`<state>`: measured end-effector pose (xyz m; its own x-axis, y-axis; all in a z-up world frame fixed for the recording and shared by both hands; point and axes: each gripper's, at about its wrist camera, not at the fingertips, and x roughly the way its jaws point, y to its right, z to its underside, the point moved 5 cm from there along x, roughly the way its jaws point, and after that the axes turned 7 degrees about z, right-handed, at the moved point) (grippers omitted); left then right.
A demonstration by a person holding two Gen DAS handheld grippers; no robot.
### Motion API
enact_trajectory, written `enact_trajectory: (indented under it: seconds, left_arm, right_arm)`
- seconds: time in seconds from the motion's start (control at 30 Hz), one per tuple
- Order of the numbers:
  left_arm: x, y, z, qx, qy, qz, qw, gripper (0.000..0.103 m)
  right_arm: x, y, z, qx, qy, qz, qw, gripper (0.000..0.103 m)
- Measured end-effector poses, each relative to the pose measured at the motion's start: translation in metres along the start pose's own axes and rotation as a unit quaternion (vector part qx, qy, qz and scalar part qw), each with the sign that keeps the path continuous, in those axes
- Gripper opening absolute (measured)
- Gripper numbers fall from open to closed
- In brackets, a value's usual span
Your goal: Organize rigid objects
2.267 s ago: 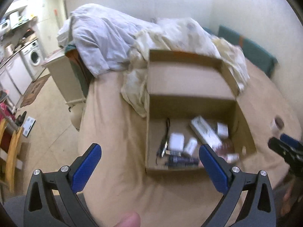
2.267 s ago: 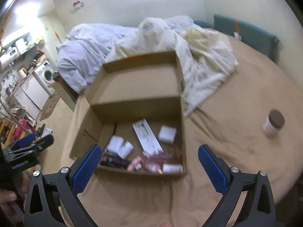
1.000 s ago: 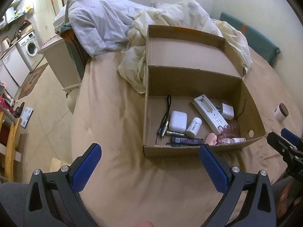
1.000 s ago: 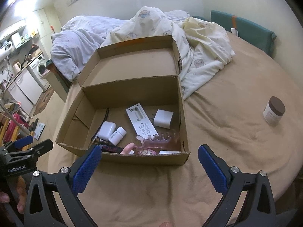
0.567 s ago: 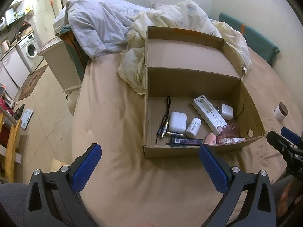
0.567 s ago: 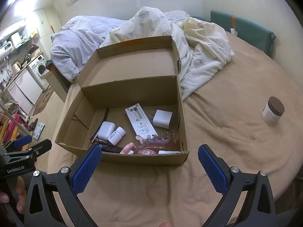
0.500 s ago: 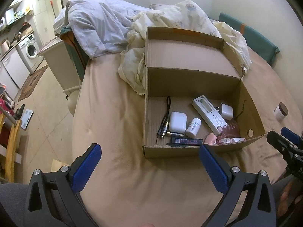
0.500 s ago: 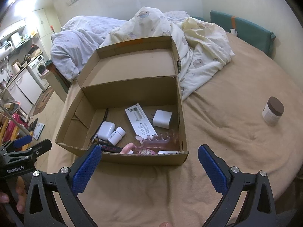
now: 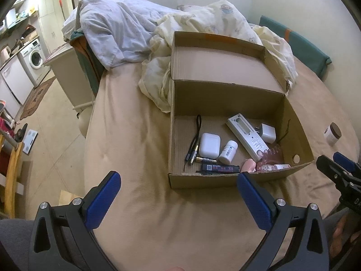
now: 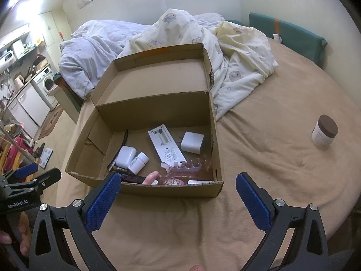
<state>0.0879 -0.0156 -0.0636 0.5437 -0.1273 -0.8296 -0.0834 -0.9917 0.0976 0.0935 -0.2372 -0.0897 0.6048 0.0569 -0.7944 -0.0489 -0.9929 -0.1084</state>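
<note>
Both tongs are wide open w/ nothing in them: your left gripper (image 9: 178, 194) hangs over the bed short of the cardboard box (image 9: 225, 179), your right gripper (image 10: 178, 194) just in front of the box's near wall.

The one thing not yet in the box is the brown-lidded jar (image 10: 324, 135), upright on the tan bedspread (image 10: 270, 169), well apart from the box on the right. That's prob. your next pick, right side.

Handling, as I judge it: small, stiff plastic, light or middling depending on fill. Smooth round wall, so it may slip or roll. The soft bedding gives under it, so a nudge could tip it. Take it across the body below the lid, fingers either side, not by the lid edge.

In the box already: earbud case (image 9: 209, 144), pill bottle (image 9: 228, 151), remote (image 9: 247, 136), charger plug (image 9: 267, 132), pink comb (image 10: 190, 168). All rigid and light. Set the jar in the bare left part.
</note>
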Motion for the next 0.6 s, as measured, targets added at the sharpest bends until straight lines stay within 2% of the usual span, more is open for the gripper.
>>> enact_trajectory:
  seconds: [0.6]
  left_arm:
    - [0.0006, -0.0056, 0.0002, -0.003, -0.001, 0.003, 1.0, 0.103]
  right_arm:
    - [0.0001, -0.0006, 0.0004, -0.002, 0.0, 0.001, 1.0, 0.103]
